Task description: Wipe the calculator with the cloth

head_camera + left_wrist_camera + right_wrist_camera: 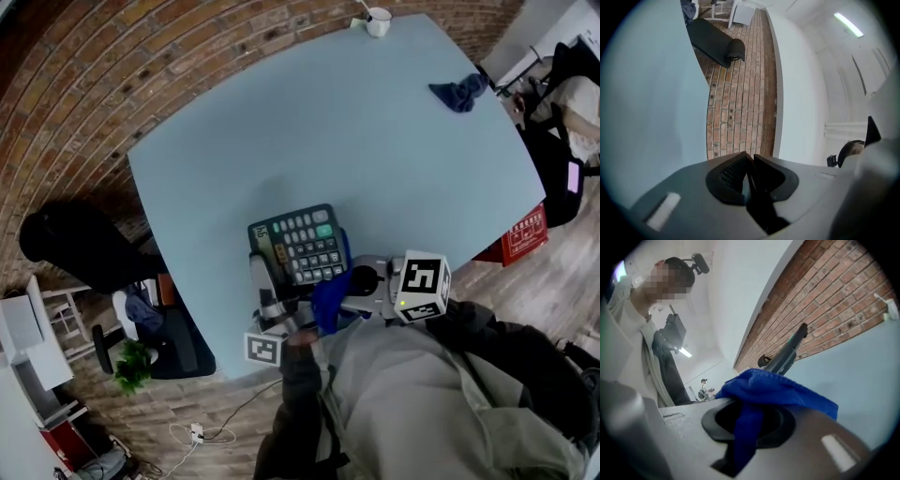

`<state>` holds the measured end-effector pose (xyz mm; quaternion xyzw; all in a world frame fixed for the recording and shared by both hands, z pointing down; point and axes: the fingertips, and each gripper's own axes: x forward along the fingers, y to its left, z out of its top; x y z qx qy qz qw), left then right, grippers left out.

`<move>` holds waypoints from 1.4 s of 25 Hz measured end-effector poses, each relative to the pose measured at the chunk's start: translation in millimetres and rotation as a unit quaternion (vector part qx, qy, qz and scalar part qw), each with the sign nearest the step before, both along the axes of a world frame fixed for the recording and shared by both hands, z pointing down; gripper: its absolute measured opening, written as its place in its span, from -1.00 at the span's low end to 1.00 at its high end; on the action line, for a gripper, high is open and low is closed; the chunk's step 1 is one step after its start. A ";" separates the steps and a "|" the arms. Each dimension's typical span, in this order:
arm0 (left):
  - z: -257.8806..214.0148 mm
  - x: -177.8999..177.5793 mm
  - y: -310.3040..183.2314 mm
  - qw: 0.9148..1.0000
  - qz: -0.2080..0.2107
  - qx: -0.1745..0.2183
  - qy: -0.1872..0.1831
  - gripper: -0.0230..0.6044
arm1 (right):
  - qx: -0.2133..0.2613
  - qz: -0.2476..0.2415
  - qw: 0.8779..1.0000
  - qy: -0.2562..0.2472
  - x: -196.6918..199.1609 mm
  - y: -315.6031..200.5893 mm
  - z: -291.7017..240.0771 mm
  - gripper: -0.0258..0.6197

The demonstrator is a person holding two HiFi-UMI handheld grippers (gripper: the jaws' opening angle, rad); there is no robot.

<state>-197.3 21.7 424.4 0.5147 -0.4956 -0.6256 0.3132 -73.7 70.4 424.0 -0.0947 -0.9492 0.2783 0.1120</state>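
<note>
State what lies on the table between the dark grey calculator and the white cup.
Nothing: the head view shows bare pale blue tabletop from dark grey calculator to white cup.

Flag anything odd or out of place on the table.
Only a second dark blue cloth, crumpled at the far right edge of the table, well away from the calculator. Nothing spilled or visibly damaged.

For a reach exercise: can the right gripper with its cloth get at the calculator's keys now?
Probably yes: the right gripper and blue cloth sit at the near edge of the calculator, nothing between; the left gripper is left of the keys.
</note>
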 end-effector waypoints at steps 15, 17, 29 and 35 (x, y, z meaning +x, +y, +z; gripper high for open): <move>88.0 -7.9 -32.1 0.974 0.150 -0.099 -0.141 -0.78 | -0.077 0.109 0.988 0.073 52.9 -74.9 70.0 -0.73; 100.9 6.9 -38.8 0.949 0.201 -0.119 -0.211 -0.78 | -0.071 0.126 0.984 0.109 51.3 -90.0 86.0 -0.73; 112.7 96.4 -56.4 0.802 0.371 -0.104 -0.456 -0.78 | -0.026 0.070 0.983 0.168 -16.3 -131.1 111.5 -0.73; 127.3 86.8 -71.1 0.798 0.375 -0.111 -0.459 -0.78 | -0.103 0.113 0.968 0.199 2.4 -158.4 141.6 -0.72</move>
